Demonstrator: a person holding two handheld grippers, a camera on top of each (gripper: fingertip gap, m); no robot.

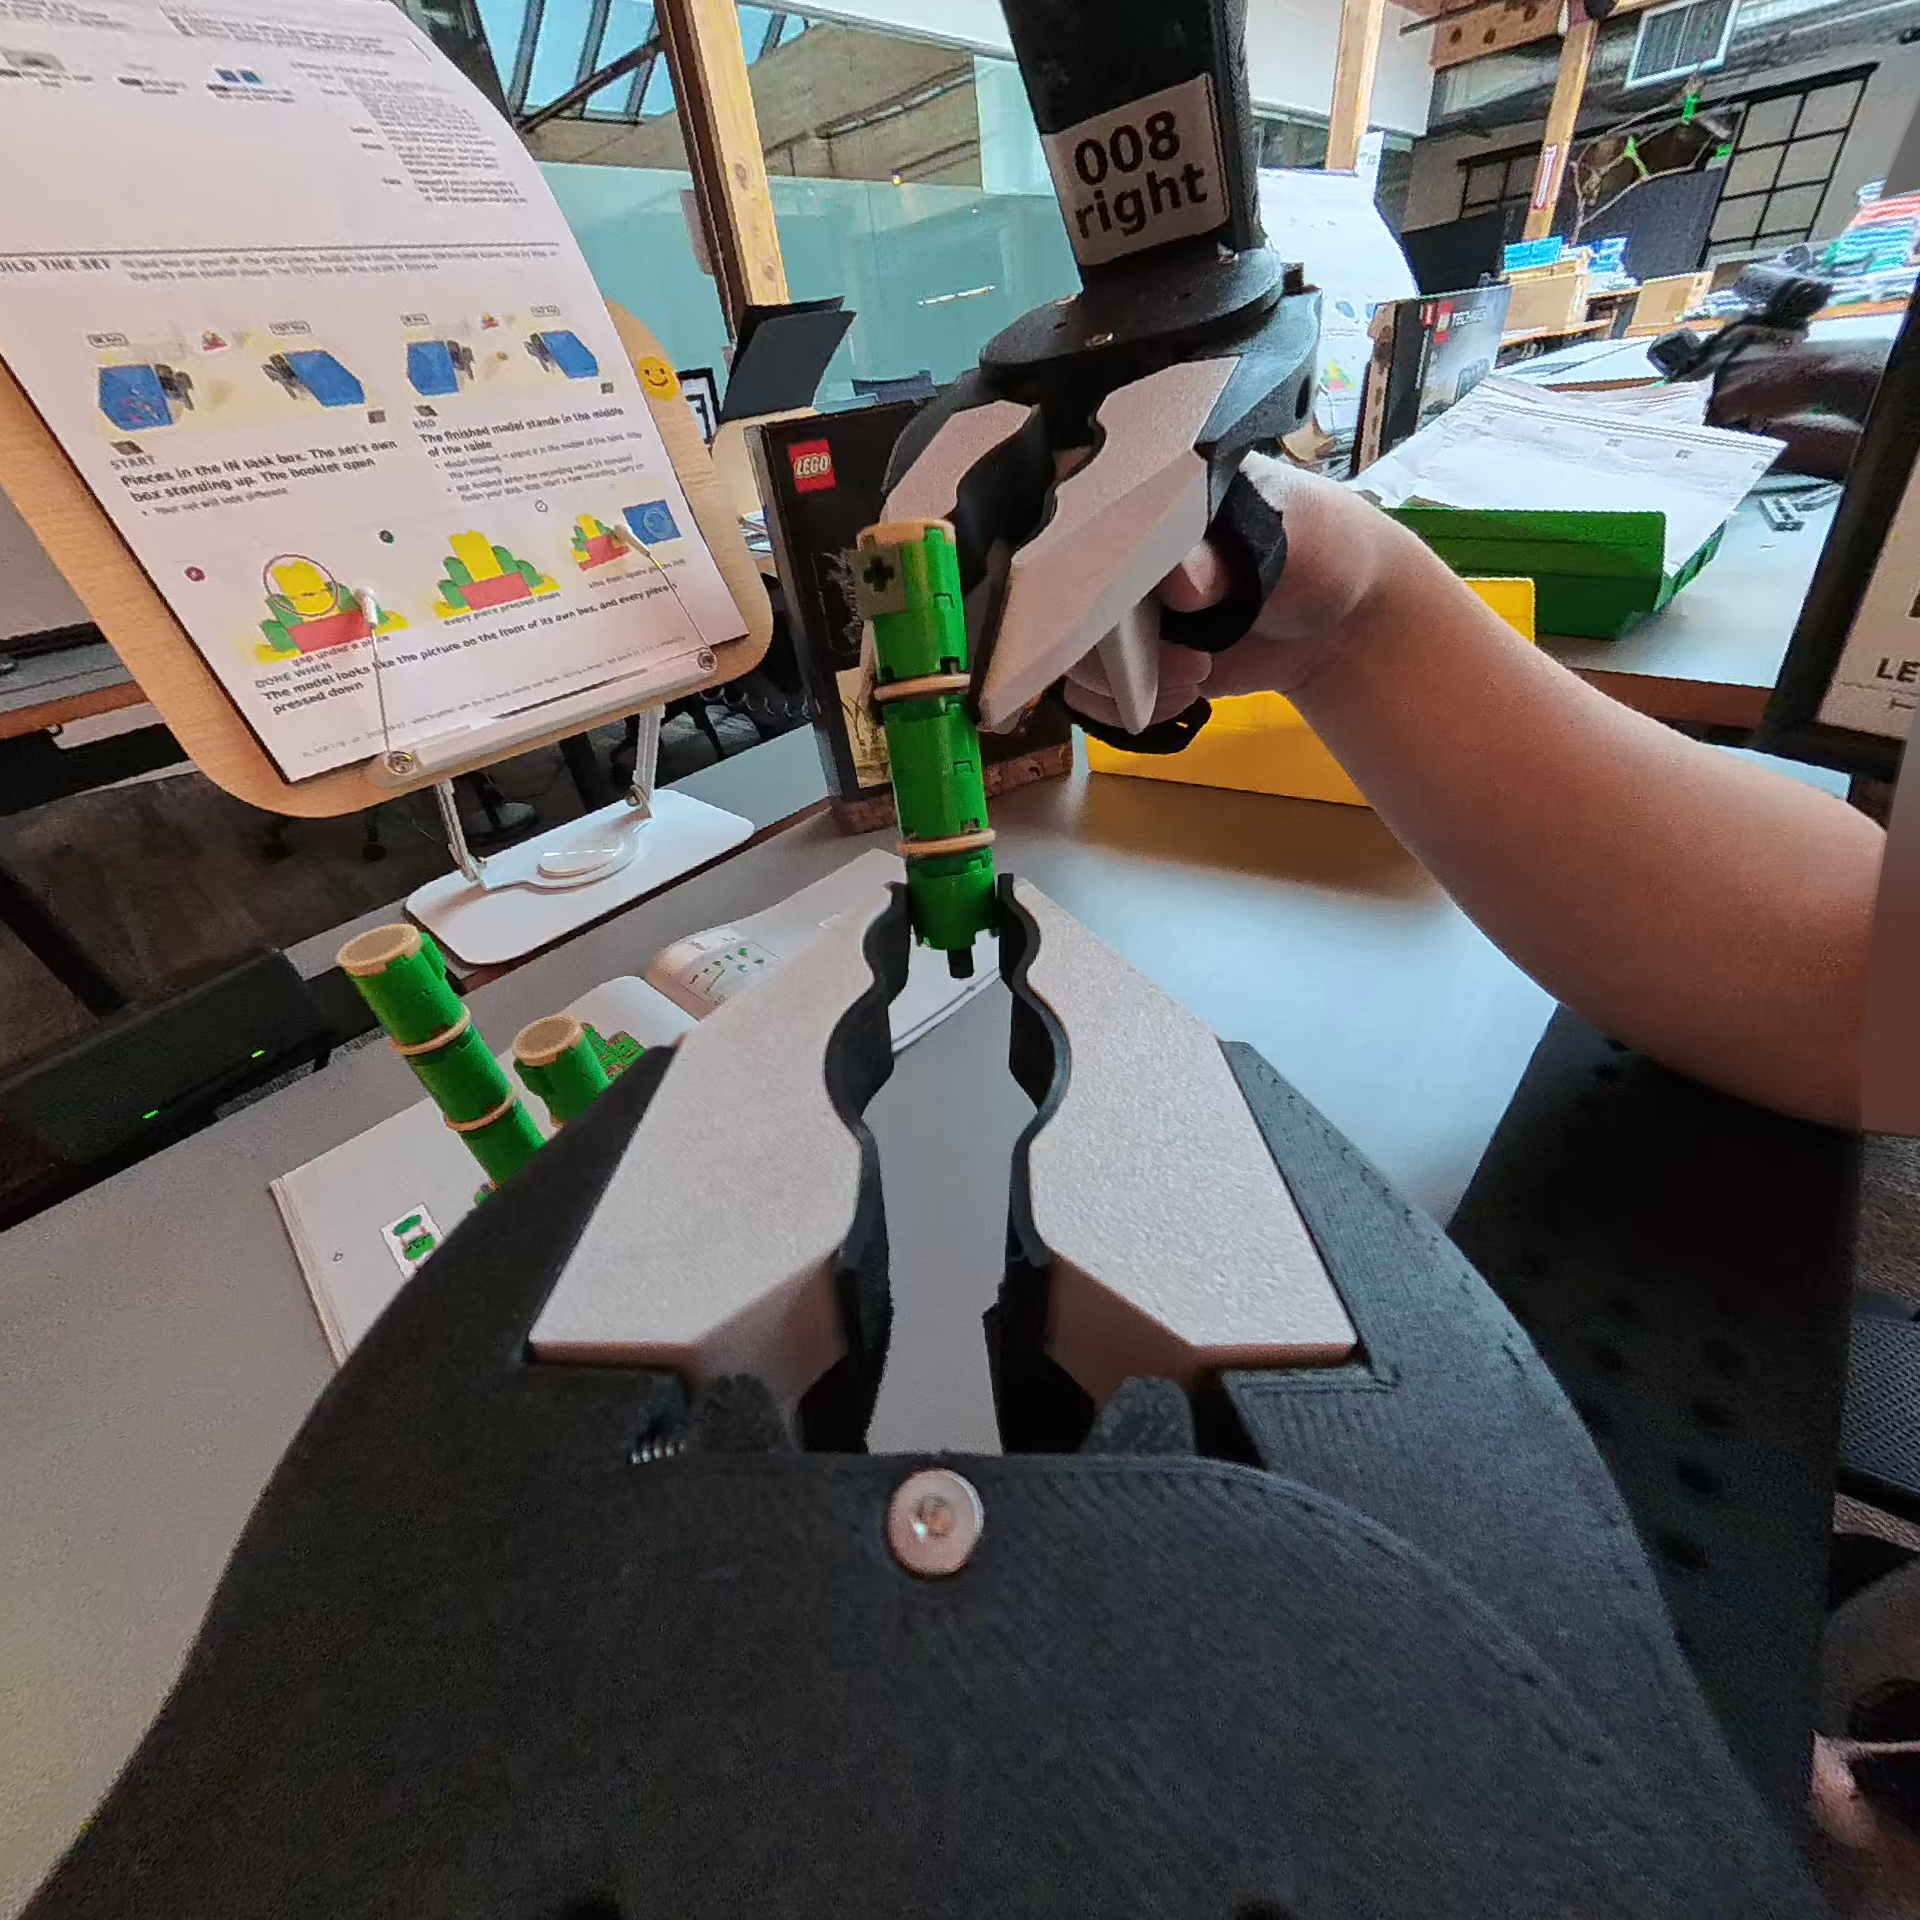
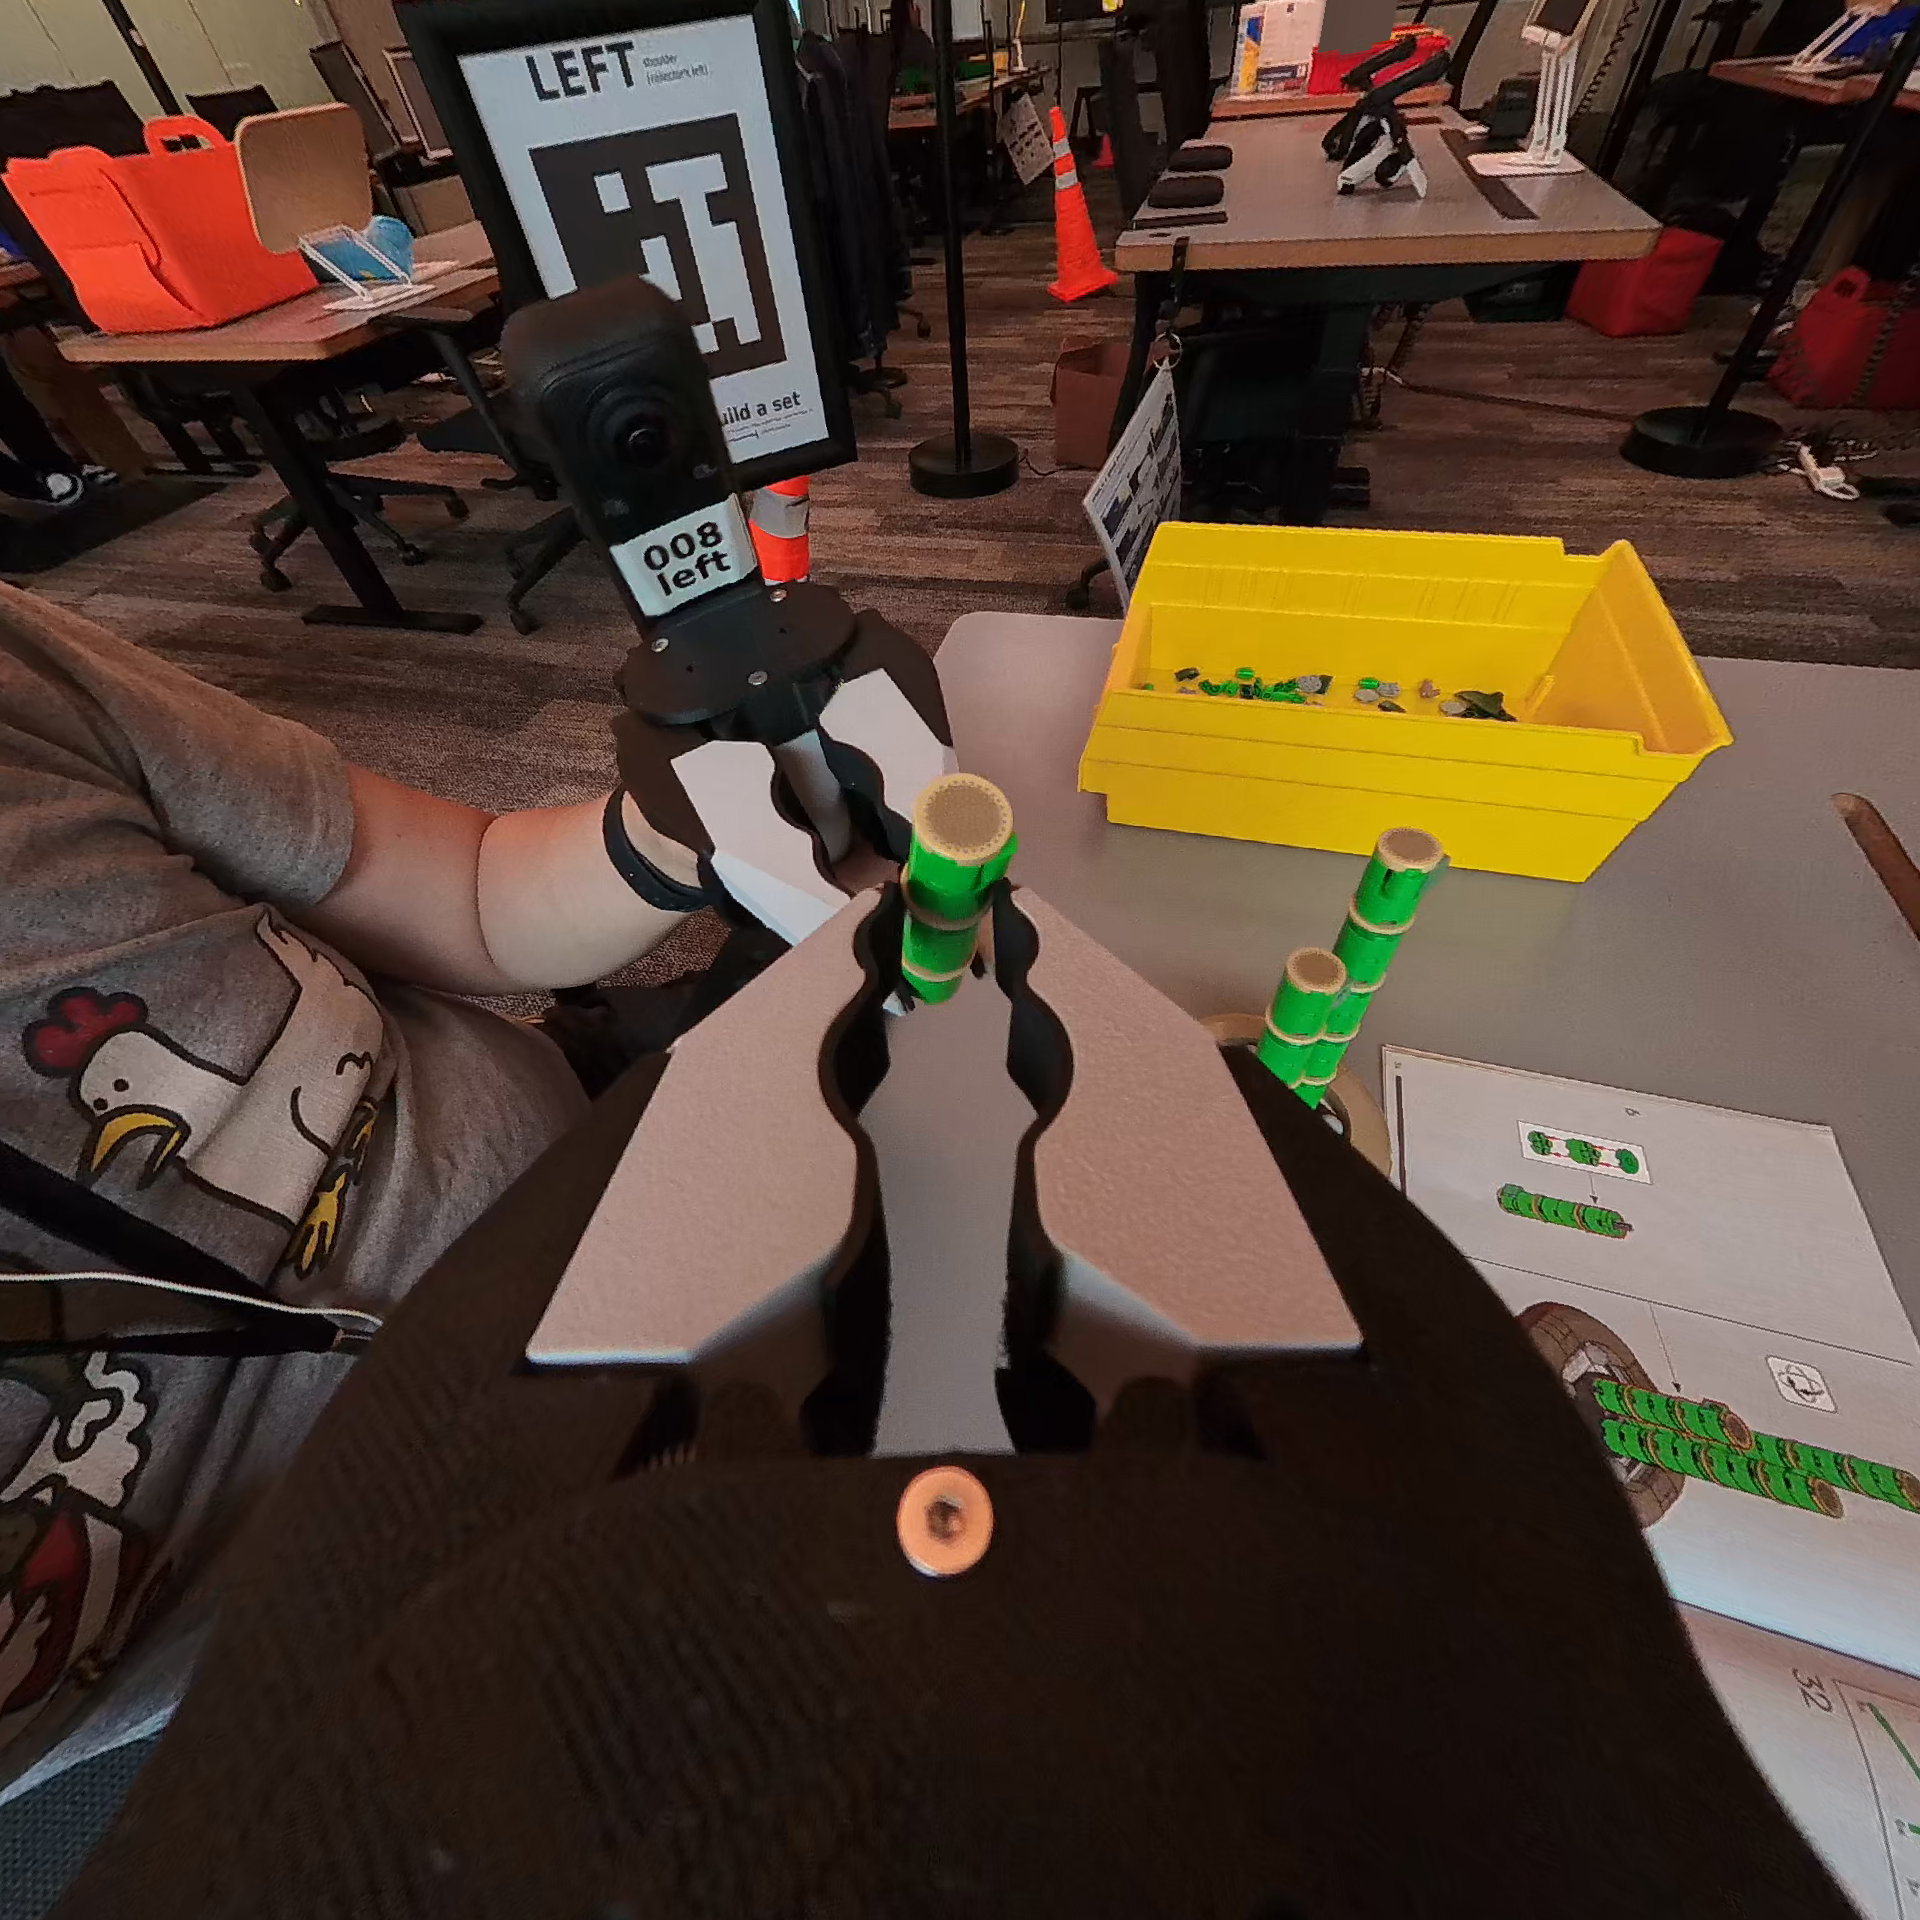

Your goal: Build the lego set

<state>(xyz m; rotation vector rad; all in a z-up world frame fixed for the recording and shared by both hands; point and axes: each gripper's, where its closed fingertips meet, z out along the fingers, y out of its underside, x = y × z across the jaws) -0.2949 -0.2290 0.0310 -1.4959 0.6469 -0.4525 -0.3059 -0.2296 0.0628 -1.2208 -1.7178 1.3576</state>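
Jaws of both grippers clamp one green stalk

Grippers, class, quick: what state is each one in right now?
Left gripper: shut on the lower end of the green bamboo stalk.
Right gripper: shut on the same stalk, near its upper end.

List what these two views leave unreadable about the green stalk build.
- Base of the two standing stalks: left wrist view, hidden behind the left claw.
- Loose pieces in the yellow bin: right wrist view, too small to identify.
- Lower end of the held stalk: right wrist view, hidden behind the right claw.
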